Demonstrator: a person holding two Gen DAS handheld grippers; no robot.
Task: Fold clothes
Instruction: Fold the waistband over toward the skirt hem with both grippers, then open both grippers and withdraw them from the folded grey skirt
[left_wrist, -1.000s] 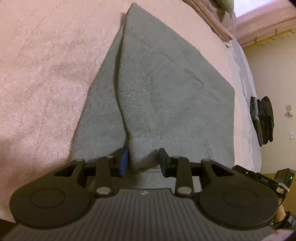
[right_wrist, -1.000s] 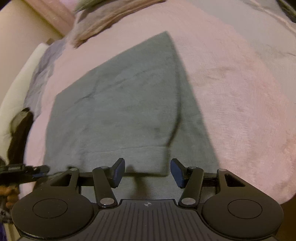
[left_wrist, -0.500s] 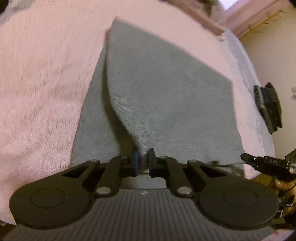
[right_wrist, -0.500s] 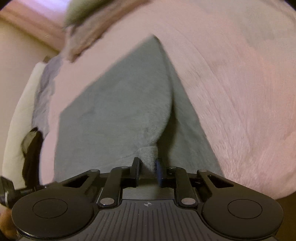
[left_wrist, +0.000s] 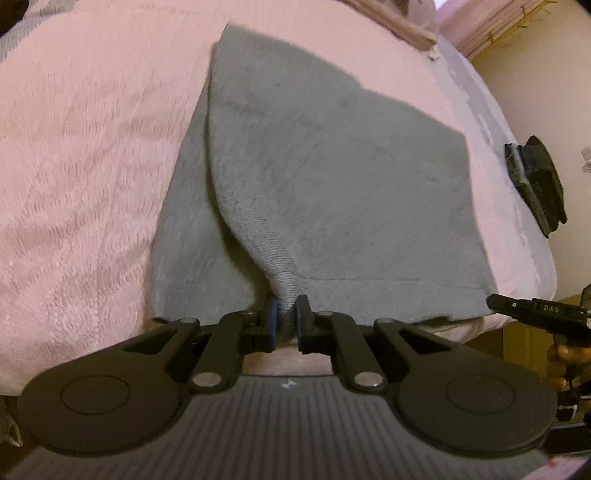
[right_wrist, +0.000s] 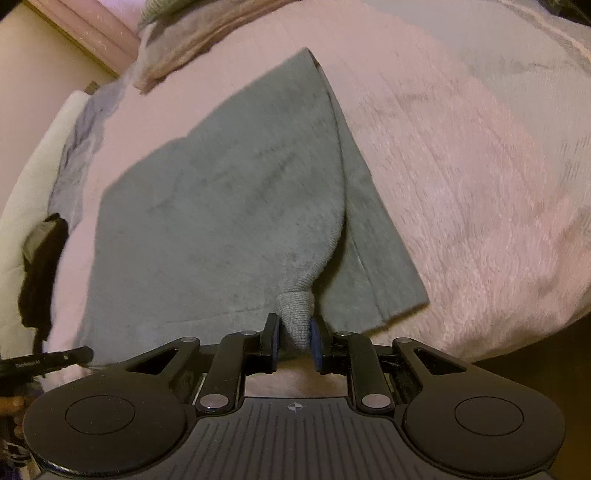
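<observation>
I read this as a bedroom in a home. My work surface is a bed: a fuzzy pink blanket (left_wrist: 85, 155) covers most of it, with a lighter grey-white sheet (left_wrist: 517, 206) showing along the right edge in my left wrist view. At the far end I see a brown and grey heap of fabric (right_wrist: 177, 48), bedding or clothes, I cannot tell which. Beyond the bed there's a plain cream wall (left_wrist: 546, 92) and a pink band (right_wrist: 85, 29) along it, blurred. A dark folded pile (left_wrist: 535, 184) sits near the bed's right edge. Warm indoor light, nothing lab-like here.
</observation>
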